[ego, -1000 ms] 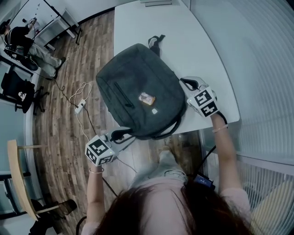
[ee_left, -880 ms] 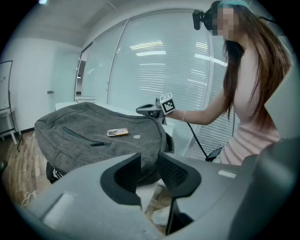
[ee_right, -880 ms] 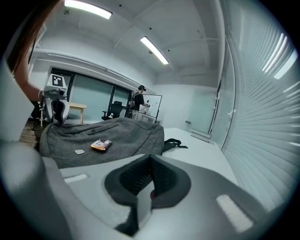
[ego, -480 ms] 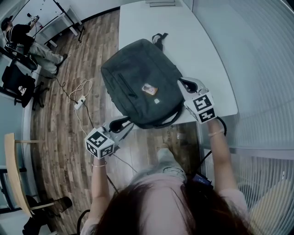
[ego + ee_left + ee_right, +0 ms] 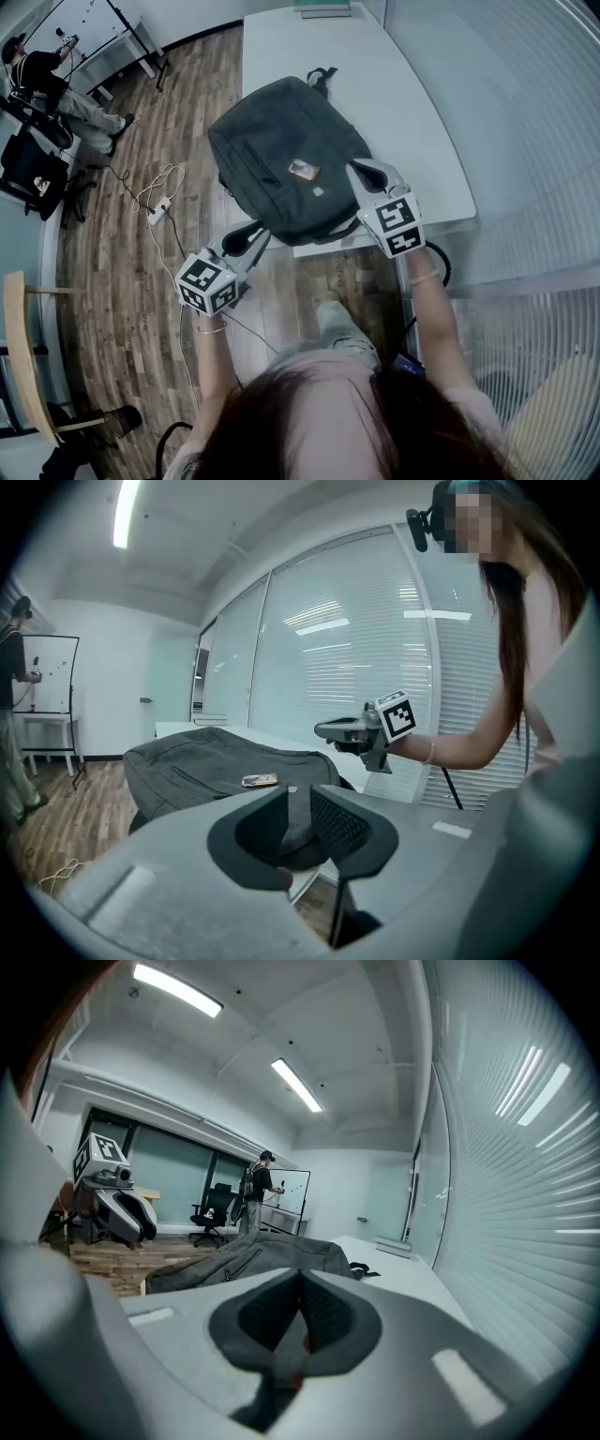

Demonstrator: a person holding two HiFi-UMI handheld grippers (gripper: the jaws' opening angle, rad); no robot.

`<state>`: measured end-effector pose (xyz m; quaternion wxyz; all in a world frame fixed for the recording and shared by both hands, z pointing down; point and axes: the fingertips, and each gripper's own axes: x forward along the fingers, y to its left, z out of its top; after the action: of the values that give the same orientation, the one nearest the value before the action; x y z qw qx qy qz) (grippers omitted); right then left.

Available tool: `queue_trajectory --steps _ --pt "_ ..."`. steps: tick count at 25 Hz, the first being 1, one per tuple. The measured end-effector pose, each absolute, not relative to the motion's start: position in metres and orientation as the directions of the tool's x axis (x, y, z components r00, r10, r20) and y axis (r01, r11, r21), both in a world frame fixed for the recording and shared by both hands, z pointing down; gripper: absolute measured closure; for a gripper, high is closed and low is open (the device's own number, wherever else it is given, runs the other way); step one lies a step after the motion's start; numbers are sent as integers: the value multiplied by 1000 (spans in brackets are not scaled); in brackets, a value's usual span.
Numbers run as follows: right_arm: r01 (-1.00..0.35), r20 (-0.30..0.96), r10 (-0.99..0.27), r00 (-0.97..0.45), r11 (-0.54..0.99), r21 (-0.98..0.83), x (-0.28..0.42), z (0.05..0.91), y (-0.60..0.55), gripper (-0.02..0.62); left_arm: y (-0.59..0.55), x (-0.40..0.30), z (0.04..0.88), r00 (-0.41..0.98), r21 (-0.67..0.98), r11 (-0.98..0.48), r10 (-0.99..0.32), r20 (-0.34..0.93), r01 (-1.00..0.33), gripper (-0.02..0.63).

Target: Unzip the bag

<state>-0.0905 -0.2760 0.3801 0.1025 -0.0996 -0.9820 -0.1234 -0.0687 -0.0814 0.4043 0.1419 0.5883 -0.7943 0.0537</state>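
Note:
A dark grey bag lies flat on the white table, with a small label patch on its top. It also shows in the left gripper view and the right gripper view. My left gripper hangs off the table's near edge at the bag's near corner. Its jaws are closing with a gap still between them, and only bag fabric shows beyond that gap. My right gripper is at the bag's right edge, jaws shut. Whether it pinches anything is hidden.
A glass wall with blinds runs along the right. A cable and power strip lie on the wooden floor to the left. A person stands by a whiteboard at the far left beside office chairs. A wooden chair stands near left.
The left gripper has come up toward the bag's near corner and its jaws have narrowed. The right gripper has shifted left onto the bag's right edge.

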Motion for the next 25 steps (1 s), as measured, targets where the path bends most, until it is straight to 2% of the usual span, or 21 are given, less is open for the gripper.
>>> queue_trajectory --steps 12,25 --pt "187 136 158 -978 953 237 -55 359 -242 592 -70 -48 373 -380 50 395 -905 192 -917 545" --pt "157 101 139 -985 967 199 2 334 -206 592 -54 -12 347 -478 11 483 -869 129 -875 569"
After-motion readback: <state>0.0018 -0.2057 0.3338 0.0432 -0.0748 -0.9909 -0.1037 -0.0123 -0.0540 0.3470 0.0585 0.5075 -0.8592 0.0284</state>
